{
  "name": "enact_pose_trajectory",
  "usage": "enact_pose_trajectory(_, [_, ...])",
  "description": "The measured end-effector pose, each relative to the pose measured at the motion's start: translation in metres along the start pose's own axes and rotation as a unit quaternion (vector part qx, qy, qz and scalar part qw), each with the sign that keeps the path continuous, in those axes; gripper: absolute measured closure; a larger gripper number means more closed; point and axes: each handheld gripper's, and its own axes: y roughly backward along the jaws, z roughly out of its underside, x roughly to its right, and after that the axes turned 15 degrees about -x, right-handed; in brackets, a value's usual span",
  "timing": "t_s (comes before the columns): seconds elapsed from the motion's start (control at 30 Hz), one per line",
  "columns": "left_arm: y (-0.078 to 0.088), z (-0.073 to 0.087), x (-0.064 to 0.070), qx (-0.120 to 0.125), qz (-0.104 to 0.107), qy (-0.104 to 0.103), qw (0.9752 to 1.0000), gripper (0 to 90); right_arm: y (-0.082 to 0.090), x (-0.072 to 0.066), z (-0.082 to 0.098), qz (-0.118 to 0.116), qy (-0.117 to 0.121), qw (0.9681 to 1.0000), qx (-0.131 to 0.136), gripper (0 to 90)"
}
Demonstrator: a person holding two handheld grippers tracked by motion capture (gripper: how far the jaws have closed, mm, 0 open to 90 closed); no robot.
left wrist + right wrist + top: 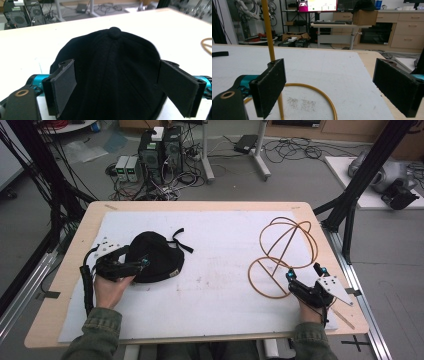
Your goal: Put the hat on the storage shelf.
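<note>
A black cap [155, 256] lies on the white sheet at the left of the table, its strap [181, 240] trailing to the right. My left gripper [141, 266] stands open at the cap's near-left side; in the left gripper view the cap [112, 72] sits between the two pads [63, 85] without being squeezed. A yellow wire stand [285, 252] of hoops stands at the right, its round base ring [265, 280] flat on the sheet. My right gripper [305, 272] is open at the ring's near-right edge, the upright rod [269, 32] just beyond its left pad [270, 86].
The white sheet [220, 270] covers most of the wooden table [200, 205]. Black frame posts [370, 165] rise at the table's right and left. Computers and cables [160, 155] lie on the floor beyond the far edge.
</note>
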Motion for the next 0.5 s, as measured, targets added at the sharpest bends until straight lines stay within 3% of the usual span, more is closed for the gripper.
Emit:
enact_pose_trajectory(0.17, [-0.009,-0.007,-0.006,-0.020,0.009,0.003,0.9997,16.7,0.000,0.000,0.000,0.000,0.000,1.0000,0.000,10.5])
enact_pose_trajectory(0.37, [-0.018,-0.016,-0.006,-0.039,0.022,-0.007,0.9990,18.6,0.001,0.001,0.000,-0.001,-0.003,1.0000,0.001,10.5])
enact_pose_trajectory(0.43, [-0.022,-0.018,-0.005,-0.061,0.024,-0.014,0.9977,18.7,0.001,0.002,0.000,-0.001,-0.004,1.0000,0.001,10.5])
enact_pose_trajectory(0.5, [-0.023,-0.018,-0.005,-0.064,0.024,-0.015,0.9975,18.7,0.001,0.002,0.000,-0.001,-0.005,1.0000,0.003,10.5])
